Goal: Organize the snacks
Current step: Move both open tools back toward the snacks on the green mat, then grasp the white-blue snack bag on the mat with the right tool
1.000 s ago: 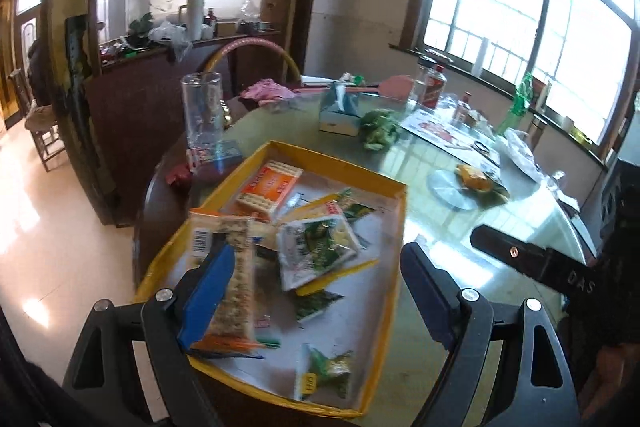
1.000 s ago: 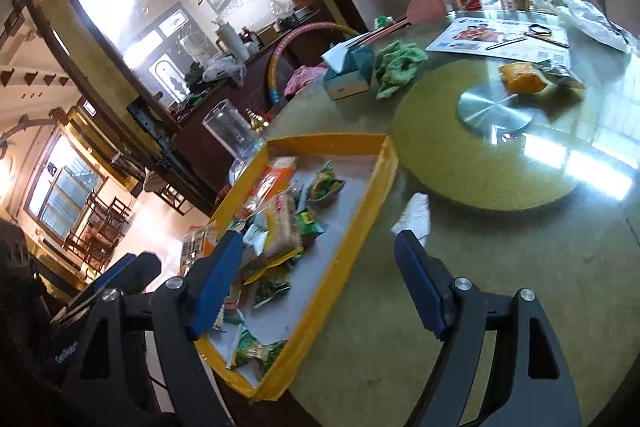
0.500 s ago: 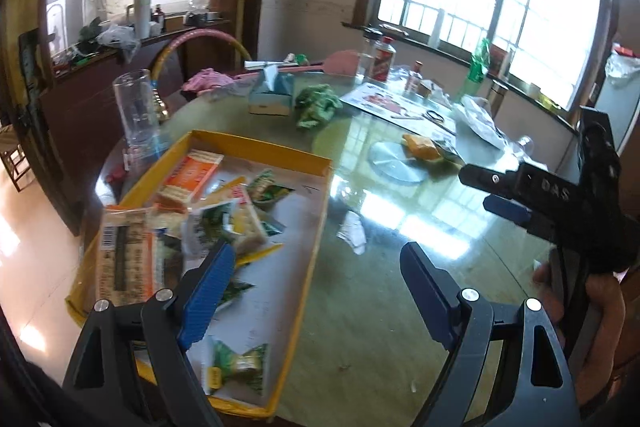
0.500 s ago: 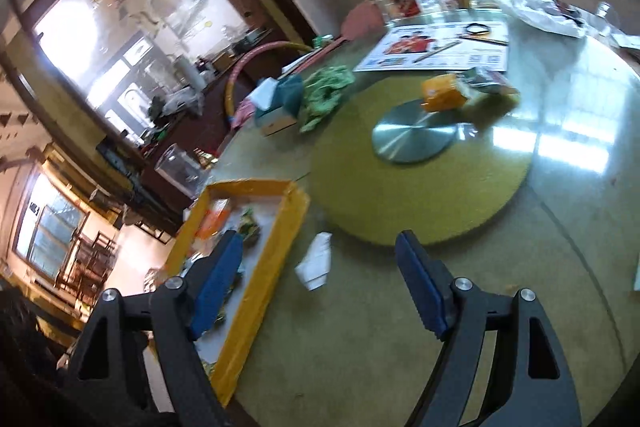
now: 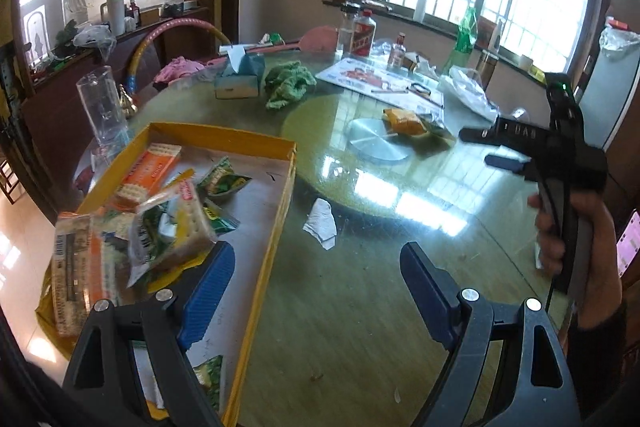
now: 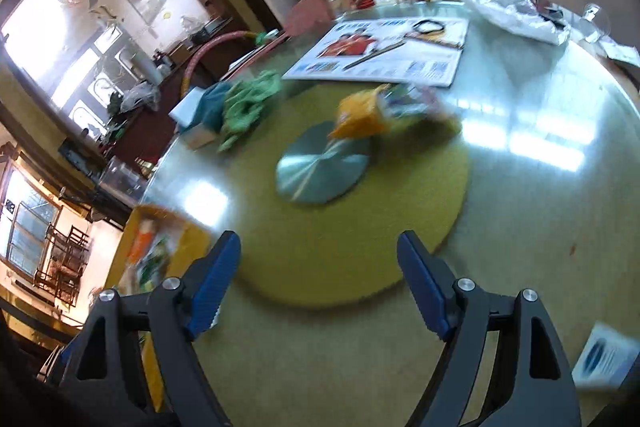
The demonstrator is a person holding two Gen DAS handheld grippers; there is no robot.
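Observation:
A yellow tray (image 5: 276, 223) at the table's left edge holds several snack packets, among them an orange cracker pack (image 5: 150, 169) and green packets (image 5: 224, 181). The tray also shows blurred in the right wrist view (image 6: 132, 227). An orange snack bag (image 5: 404, 119) lies by the metal disc at the table's centre, also in the right wrist view (image 6: 360, 115). My left gripper (image 5: 316, 279) is open and empty over the tray's right rim. My right gripper (image 6: 320, 283) is open and empty above the table, pointing toward the orange bag; it also shows in the left wrist view (image 5: 496, 147).
A round glass table (image 5: 360, 327) with a yellow-green mat (image 6: 340, 247) and metal disc (image 5: 378, 143). A crumpled white paper (image 5: 322, 223) lies beside the tray. A tall glass (image 5: 102, 107), tissue box (image 5: 238, 79), green cloth (image 5: 288, 83), bottles (image 5: 362, 35), a leaflet (image 6: 384, 55) and plastic bag (image 6: 512, 7) stand farther back.
Both grippers have swung right, away from the tray toward the table's centre. The right gripper has moved closer to the orange bag. Both stay open and empty.

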